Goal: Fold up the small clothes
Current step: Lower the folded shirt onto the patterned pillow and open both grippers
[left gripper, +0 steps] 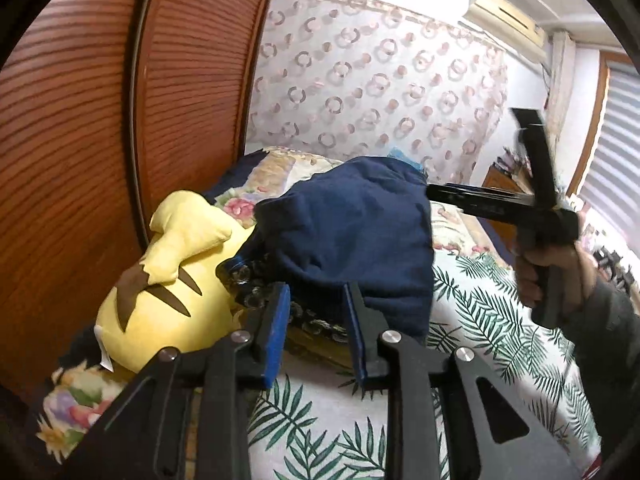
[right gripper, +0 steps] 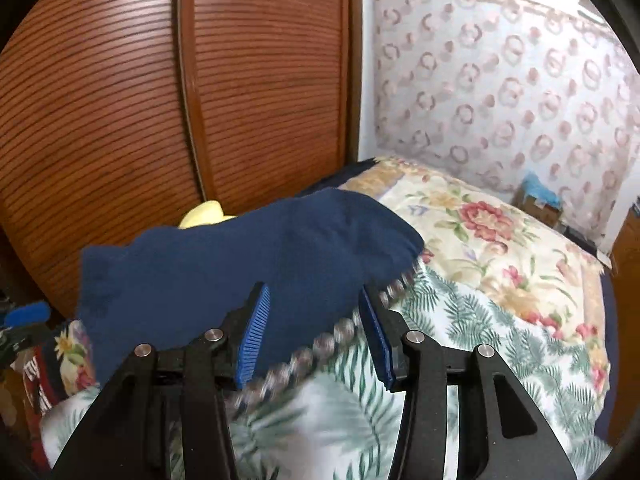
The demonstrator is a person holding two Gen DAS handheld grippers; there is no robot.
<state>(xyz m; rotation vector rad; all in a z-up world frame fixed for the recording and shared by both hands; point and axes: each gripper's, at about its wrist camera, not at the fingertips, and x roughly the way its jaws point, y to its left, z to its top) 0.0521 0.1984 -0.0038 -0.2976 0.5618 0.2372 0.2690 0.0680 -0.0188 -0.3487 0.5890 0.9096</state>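
A navy blue garment (left gripper: pixel 352 232) is bunched up on the bed, with a dark patterned trim (left gripper: pixel 248 280) along its lower edge. My left gripper (left gripper: pixel 316 296) is open, and its blue pads (left gripper: pixel 280 320) sit just in front of that trim. A hand (left gripper: pixel 552 272) holds the right gripper (left gripper: pixel 432 192), whose tip reaches the garment's right side. In the right wrist view the garment (right gripper: pixel 248 252) lies across the open right gripper (right gripper: pixel 314 292). The blurred trim (right gripper: pixel 340 336) runs between its wide-apart pads (right gripper: pixel 254 332).
A yellow plush toy (left gripper: pixel 172 280) lies left of the garment against the louvred wooden wardrobe doors (left gripper: pixel 80 120). The bed carries a palm-leaf sheet (left gripper: pixel 480 320) and a floral quilt (right gripper: pixel 480 232). A cardboard box (right gripper: pixel 538 200) stands by the patterned wall.
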